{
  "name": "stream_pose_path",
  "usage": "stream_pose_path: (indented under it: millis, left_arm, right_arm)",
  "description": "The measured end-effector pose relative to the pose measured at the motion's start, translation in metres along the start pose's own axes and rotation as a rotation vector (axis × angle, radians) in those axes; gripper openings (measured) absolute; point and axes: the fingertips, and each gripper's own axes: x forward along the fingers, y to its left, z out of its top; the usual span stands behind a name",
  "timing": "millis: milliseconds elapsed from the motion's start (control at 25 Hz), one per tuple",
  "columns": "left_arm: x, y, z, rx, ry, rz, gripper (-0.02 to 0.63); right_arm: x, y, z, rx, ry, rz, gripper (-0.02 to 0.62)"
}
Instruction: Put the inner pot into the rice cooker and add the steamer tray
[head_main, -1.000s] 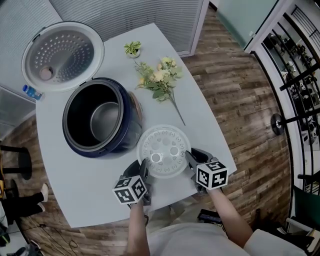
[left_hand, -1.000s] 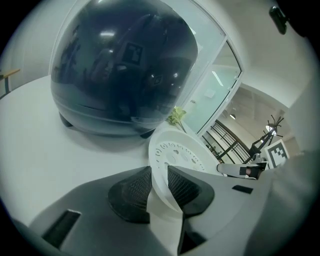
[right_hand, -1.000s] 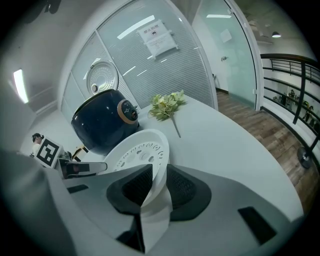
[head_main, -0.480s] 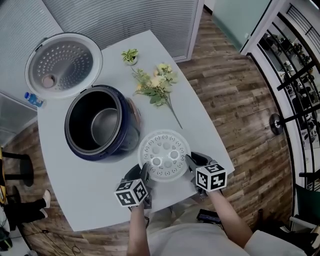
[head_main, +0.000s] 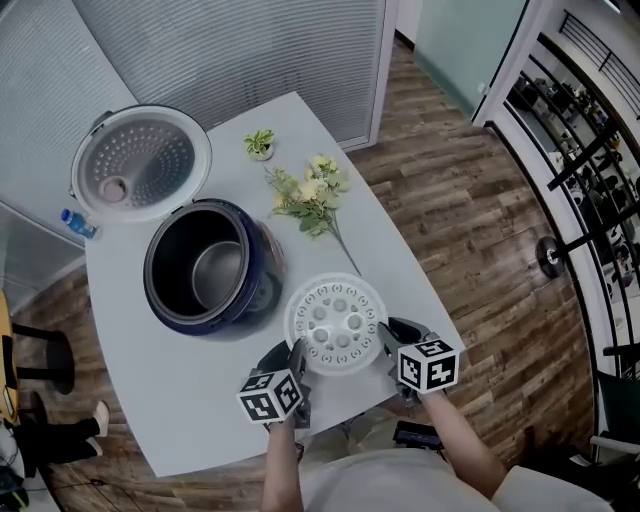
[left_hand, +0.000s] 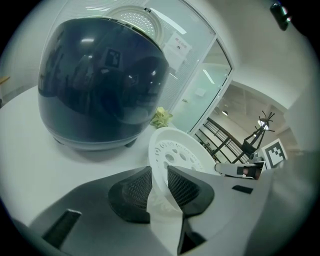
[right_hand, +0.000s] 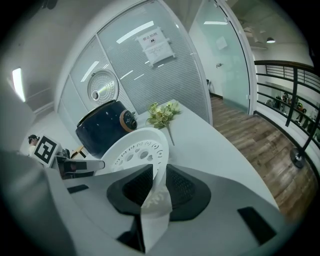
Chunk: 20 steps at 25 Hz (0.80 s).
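As the steamer tray (head_main: 338, 324) is pinched by left tool (head_main: 296, 354) and right tool (head_main: 386, 336) near the counter's (head_main: 190, 385) front edge, wood floor (head_main: 455, 200) is glimpsed.

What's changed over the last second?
The steamer tray, clamped at its rim by the left gripper and right gripper, has risen slightly off the table. Both grips are unchanged. The rice cooker, its open lid, inner pot and flowers stayed put.
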Motion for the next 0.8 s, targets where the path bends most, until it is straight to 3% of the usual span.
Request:
stream_pose_path:
  millis: [480,800]
  left_arm:
    - [-0.011,-0.044,0.047,0.081,-0.067,-0.064,0.091]
    - [-0.025,-0.061,0.077,0.114,-0.119,-0.079,0.089]
  right_arm:
    - [-0.033,-0.011,0.029,0.051,-0.103,-0.037,0.095]
    - [-0.053,-0.005,0.059,0.094,-0.192,-0.009,0.089]
